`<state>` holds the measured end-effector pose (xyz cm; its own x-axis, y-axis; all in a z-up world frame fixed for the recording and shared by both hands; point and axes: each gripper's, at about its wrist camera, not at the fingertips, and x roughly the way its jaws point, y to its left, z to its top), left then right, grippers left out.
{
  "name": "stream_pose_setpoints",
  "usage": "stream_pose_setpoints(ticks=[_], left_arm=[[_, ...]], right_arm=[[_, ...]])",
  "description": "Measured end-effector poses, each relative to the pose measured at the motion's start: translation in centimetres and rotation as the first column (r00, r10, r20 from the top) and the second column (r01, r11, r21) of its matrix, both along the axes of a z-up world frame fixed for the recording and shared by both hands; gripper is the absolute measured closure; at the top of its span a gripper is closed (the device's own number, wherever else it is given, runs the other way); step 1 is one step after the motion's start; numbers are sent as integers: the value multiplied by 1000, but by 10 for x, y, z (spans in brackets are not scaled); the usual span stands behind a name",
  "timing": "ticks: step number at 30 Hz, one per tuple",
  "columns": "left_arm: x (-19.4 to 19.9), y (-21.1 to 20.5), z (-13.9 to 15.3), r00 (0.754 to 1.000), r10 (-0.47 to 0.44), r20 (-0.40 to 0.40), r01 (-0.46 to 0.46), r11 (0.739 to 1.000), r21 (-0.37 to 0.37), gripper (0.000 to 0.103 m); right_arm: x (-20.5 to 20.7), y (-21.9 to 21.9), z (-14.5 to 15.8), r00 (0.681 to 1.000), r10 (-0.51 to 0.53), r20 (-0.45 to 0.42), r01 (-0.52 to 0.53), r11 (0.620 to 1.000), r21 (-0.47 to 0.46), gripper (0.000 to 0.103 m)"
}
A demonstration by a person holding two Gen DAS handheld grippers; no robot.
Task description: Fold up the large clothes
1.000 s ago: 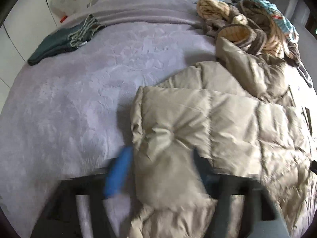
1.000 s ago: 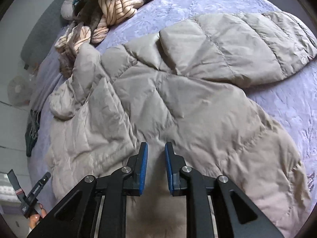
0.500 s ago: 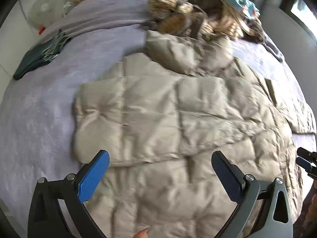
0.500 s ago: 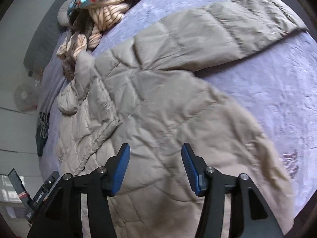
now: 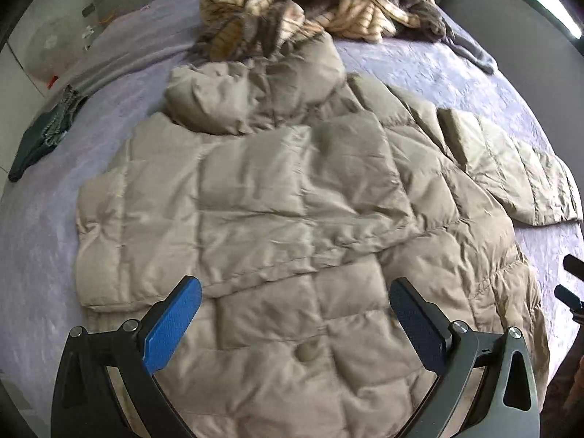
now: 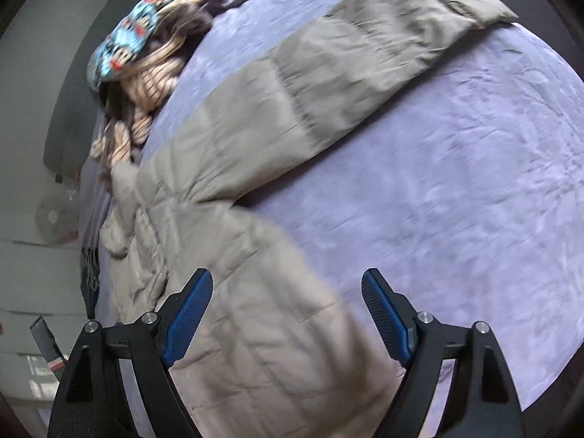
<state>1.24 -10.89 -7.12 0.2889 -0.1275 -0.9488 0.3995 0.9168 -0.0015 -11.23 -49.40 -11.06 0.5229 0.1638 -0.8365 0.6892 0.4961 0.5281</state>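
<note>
A beige quilted puffer jacket [image 5: 292,211] lies flat on a lavender bed cover [image 5: 43,241]. One sleeve is folded across its body; the other sleeve [image 5: 511,175] stretches out to the right. My left gripper [image 5: 295,292] is open and empty above the jacket's lower part. My right gripper [image 6: 288,292] is open and empty over the jacket's hem edge [image 6: 277,346]; the outstretched sleeve [image 6: 346,58] runs toward the far right. The right gripper's tips [image 5: 569,284] show at the right edge of the left wrist view.
A pile of striped and patterned clothes [image 5: 310,7] lies at the head of the bed, also in the right wrist view [image 6: 146,58]. A dark green folded garment [image 5: 40,135] lies at the left. A white fan [image 5: 51,47] stands beyond the bed.
Both grippers have opened and let go of the jacket. The left sleeve now lies folded across the body. The right gripper has swung right, toward the bare bed cover.
</note>
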Motion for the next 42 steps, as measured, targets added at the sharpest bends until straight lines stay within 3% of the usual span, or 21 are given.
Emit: stream_pose_setpoints(ticks=[3, 10, 11, 12, 20, 26, 30, 34, 35, 36, 37, 38, 40, 42], left_arm=[[-6, -16, -8, 999, -17, -41, 16, 1000, -6, 0], [-23, -46, -13, 997, -62, -36, 64, 998, 29, 0], [-24, -51, -14, 997, -68, -34, 69, 997, 36, 0], [-25, -54, -14, 997, -73, -35, 74, 996, 40, 0], [-28, -74, -18, 995, -91, -47, 93, 994, 50, 0], [-26, -75, -19, 995, -83, -51, 86, 995, 42, 0], [-21, -70, -19, 996, -75, -51, 77, 996, 41, 0], [-14, -55, -14, 998, -47, -30, 48, 998, 36, 0], [-12, -51, -12, 999, -37, -30, 38, 999, 27, 0], [-9, -45, -11, 999, -25, -33, 26, 1000, 16, 0], [-7, -40, -10, 999, -12, -35, 12, 1000, 9, 0], [-4, -33, -10, 999, 7, -36, -7, 1000, 6, 0], [1, -19, -9, 999, 34, -42, -34, 999, 2, 0], [5, -7, -8, 998, 52, -38, -52, 999, 1, 0]], right_arm=[[-8, -24, -7, 999, -42, 2, 42, 999, 15, 17], [-14, -77, -23, 990, -139, 24, 138, 989, 46, 17], [-15, -84, -25, 988, -152, 29, 150, 987, 54, 15], [-15, -89, -26, 986, -162, 34, 160, 985, 62, 0], [-14, -136, -45, 943, -312, 120, 286, 939, 192, 0], [-4, -171, -59, 870, -441, 221, 355, 870, 342, 0], [6, -188, -66, 788, -536, 304, 376, 810, 451, 0], [13, -194, -75, 697, -644, 316, 392, 711, 584, 1], [14, -193, -77, 686, -662, 303, 395, 688, 609, 11], [16, -192, -79, 686, -668, 289, 392, 674, 626, 39], [19, -191, -80, 695, -664, 275, 386, 668, 636, 58], [21, -190, -79, 708, -655, 264, 383, 670, 636, 94], [25, -187, -67, 705, -642, 301, 373, 697, 612, 97], [32, -182, -48, 719, -591, 366, 328, 753, 571, 97]])
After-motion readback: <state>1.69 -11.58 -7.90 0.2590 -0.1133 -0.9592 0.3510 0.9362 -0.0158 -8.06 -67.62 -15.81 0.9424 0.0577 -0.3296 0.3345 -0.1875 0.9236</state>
